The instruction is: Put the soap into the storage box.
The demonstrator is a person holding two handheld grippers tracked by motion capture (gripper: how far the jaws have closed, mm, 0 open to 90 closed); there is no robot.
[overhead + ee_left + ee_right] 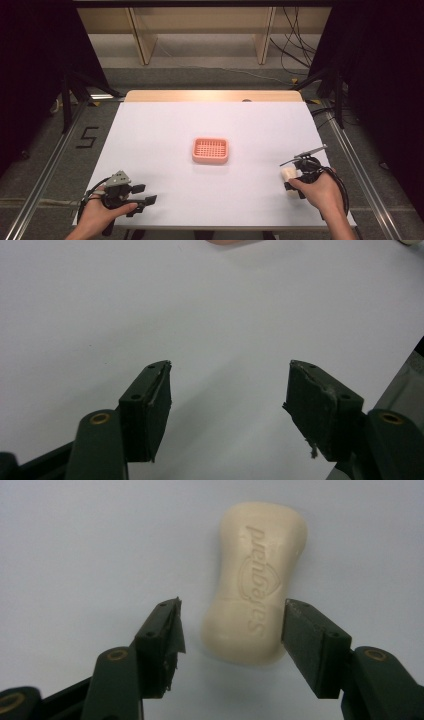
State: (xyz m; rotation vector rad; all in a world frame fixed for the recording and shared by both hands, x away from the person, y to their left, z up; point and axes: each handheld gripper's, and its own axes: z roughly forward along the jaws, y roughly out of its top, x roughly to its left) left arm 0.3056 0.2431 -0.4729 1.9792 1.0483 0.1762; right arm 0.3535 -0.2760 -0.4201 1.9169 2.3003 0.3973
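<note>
The jaws of the left gripper (145, 200) are being held wide apart by the left hand (97, 217), released, with only the bare white table (165, 130) seen between them (227, 390). Well ahead of those jaws, near the table's middle, a pink slotted soap dish (211, 150) is being shown, untouched. The jaws of the right gripper (230, 630) are also being held apart, unclenched, by the right hand (322, 192). A cream soap bar (256, 582) is being straddled at its near end: the right jaw is seen at its edge, a gap is left at the other. The bar is lying flat on the table.
</note>
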